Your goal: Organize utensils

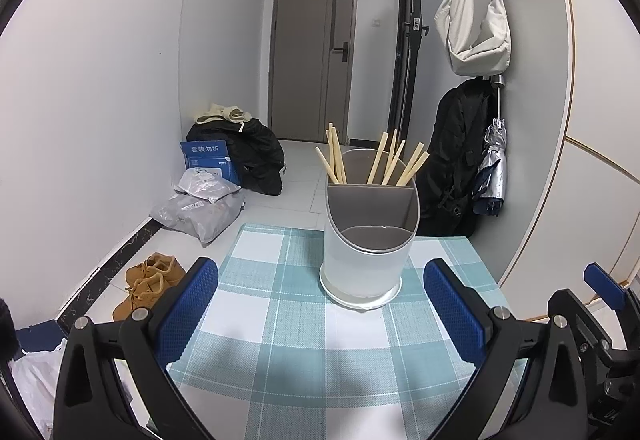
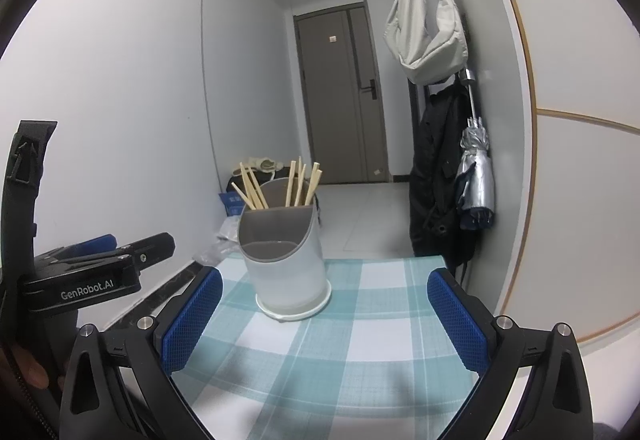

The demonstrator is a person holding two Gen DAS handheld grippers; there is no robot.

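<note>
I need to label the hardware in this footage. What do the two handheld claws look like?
Both match: the left claw and right claw have glossy black plastic bodies with silver pivot screws. Each finger carries a blue pad with a fine diamond texture. White "GenRobot.AI" lettering marks the left unit's side. No cables show.

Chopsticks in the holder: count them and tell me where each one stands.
8 chopsticks visible, all upright in the rear compartment of the white holder: three leaning at its left end, five fanned toward the right. Overlap may hide more. The front compartment shows none.

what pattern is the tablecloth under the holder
Teal and white plaid tablecloth, clearest in the left wrist view.
</note>
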